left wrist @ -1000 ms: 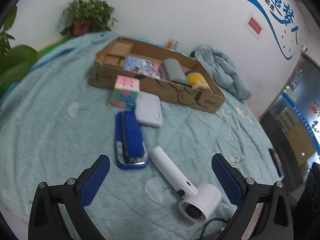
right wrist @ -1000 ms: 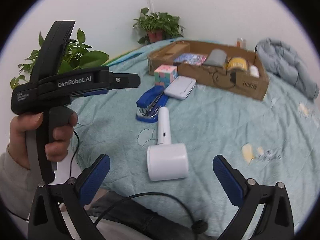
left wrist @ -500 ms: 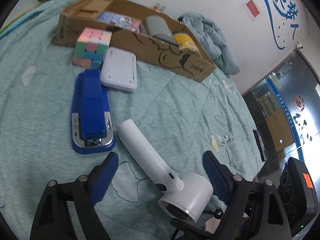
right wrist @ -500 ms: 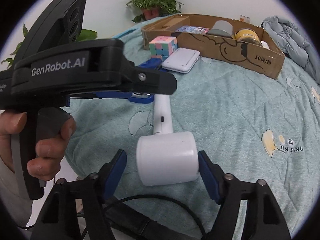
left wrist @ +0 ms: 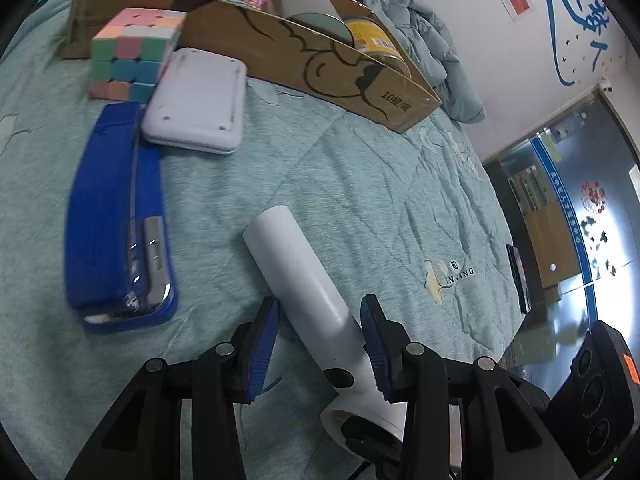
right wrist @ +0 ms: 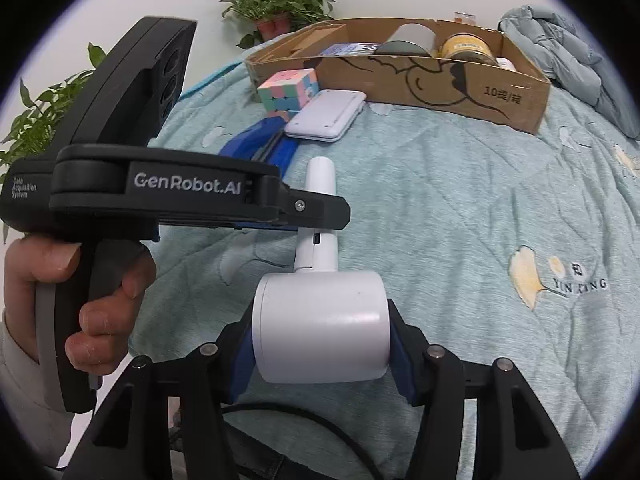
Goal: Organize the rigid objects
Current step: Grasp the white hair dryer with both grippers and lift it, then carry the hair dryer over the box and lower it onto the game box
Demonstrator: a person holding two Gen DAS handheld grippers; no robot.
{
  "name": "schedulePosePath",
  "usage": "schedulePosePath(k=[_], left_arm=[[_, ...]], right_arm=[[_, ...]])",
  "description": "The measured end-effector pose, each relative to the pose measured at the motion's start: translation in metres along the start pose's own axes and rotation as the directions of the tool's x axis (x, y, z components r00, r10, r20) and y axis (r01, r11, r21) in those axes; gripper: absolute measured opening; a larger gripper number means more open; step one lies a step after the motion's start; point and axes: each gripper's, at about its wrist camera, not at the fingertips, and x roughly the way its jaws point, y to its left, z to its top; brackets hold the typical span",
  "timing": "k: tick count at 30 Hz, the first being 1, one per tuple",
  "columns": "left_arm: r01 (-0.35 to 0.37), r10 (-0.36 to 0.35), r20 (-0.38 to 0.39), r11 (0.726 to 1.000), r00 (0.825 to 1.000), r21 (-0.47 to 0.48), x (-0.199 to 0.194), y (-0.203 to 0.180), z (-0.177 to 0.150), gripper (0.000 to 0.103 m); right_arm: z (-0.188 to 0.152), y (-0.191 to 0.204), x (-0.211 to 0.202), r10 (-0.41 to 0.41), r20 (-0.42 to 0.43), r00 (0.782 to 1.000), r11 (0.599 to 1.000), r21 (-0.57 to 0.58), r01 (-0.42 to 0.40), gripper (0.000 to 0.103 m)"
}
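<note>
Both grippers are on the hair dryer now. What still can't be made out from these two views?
- Hair dryer nozzle end: left wrist view, hidden behind the left gripper.
- Cardboard box floor: both views, blocked by its front wall.
- Blue stapler: blurred in left view, mostly behind the left gripper in right view.

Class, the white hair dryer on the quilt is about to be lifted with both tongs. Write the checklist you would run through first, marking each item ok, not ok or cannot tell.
1. Right tongs gripping hair dryer head: ok; jaws just closed in, pads press both sides.
2. Left tongs gripping handle: not ok; jaws have just been closing, a gap shows at one pad.
3. Cord free: cannot tell; it runs out of view.
4. Stapler apart from handle: ok.
5. Room in cardboard box: cannot tell.
</note>
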Motion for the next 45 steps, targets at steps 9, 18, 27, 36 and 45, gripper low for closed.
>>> schedulePosePath(k=[9,18,27,36,45], left_arm=[[0.002,-0.002,-0.014,1.000,1.000,-0.010,0.007,0.000,0.017,0.037],[-0.022,0.006,0.146,0.994,0.989,0.105,-0.053,-0.025,0.074,0.037],[-0.099,0.022,0.334,0.971,0.942,0.216,-0.142,-0.048,0.185,0.037],[-0.135,0.066,0.337,0.974,0.939,0.184,-0.184,-0.019,0.303,0.037],[-0.139,0.108,0.204,0.980,0.973,0.145,-0.127,0.056,0.339,0.037]], right_arm=[[0.010,0.004,0.007,-0.074,-0.008,0.997,0.996,0.049,0.075,0.055],[0.062,0.011,-0.014,-0.094,0.116,0.989,0.996,0.020,0.092,0.055],[0.181,0.021,-0.036,-0.090,0.254,0.963,0.992,-0.066,0.110,0.055],[0.291,0.027,-0.017,-0.040,0.216,0.976,0.996,-0.063,0.055,0.055],[0.319,0.023,0.055,-0.001,0.069,0.998,1.000,0.010,0.000,0.055]])
